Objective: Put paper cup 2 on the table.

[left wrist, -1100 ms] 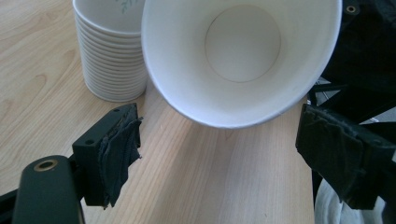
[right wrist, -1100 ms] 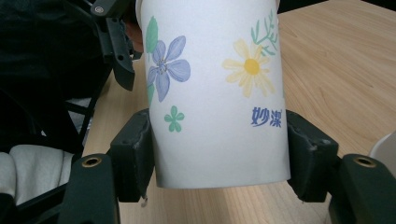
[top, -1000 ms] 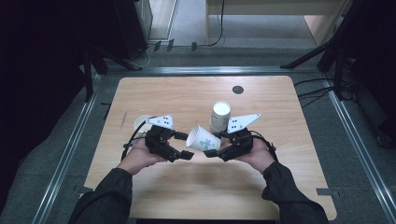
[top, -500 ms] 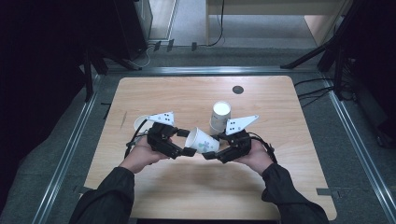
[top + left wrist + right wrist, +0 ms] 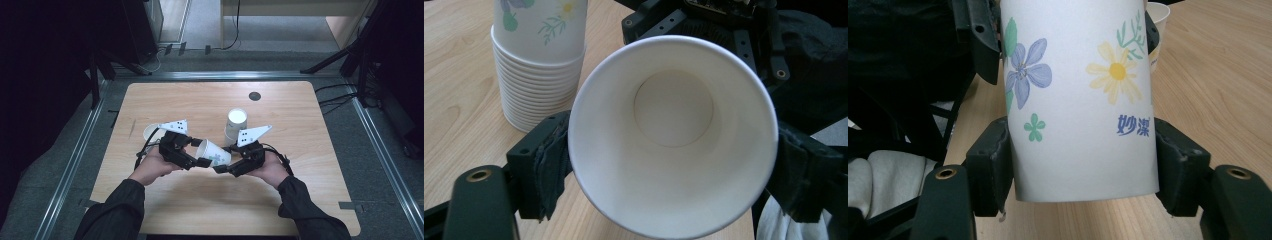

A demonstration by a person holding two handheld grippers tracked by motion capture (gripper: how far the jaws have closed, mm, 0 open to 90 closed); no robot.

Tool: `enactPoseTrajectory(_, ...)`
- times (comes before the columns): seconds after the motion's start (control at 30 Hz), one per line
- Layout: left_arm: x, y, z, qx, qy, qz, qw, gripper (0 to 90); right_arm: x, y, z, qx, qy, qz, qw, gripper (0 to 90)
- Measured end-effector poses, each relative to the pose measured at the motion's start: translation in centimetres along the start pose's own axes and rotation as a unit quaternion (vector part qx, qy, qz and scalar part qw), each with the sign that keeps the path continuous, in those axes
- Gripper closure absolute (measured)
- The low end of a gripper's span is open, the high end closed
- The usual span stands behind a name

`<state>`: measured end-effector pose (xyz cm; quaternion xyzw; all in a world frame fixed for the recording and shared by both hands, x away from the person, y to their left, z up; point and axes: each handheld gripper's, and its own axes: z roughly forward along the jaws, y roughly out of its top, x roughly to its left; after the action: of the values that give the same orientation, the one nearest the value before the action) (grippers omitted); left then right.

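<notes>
On the table, a stack of cups stands just behind the hands. Between them a cup lies sideways, above the wood: left gripper, fingers just closing, at its rim; right gripper clamps its base.

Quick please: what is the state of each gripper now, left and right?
Left gripper: jaws just closing, pads on the rim of the paper cup.
Right gripper: closed on the same cup's base end.
</notes>
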<state>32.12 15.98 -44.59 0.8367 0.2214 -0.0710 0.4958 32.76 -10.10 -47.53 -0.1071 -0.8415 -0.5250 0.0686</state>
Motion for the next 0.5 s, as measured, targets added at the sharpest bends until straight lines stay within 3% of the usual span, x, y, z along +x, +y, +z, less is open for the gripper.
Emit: enactPoseTrajectory(0.5, -0.04, 0.00, -0.21, -0.008, 0.001, 0.001, 1.0000, 21.0, -0.07, -0.06, 0.05, -0.004, 0.003, 0.005, 1.0000, 34.2)
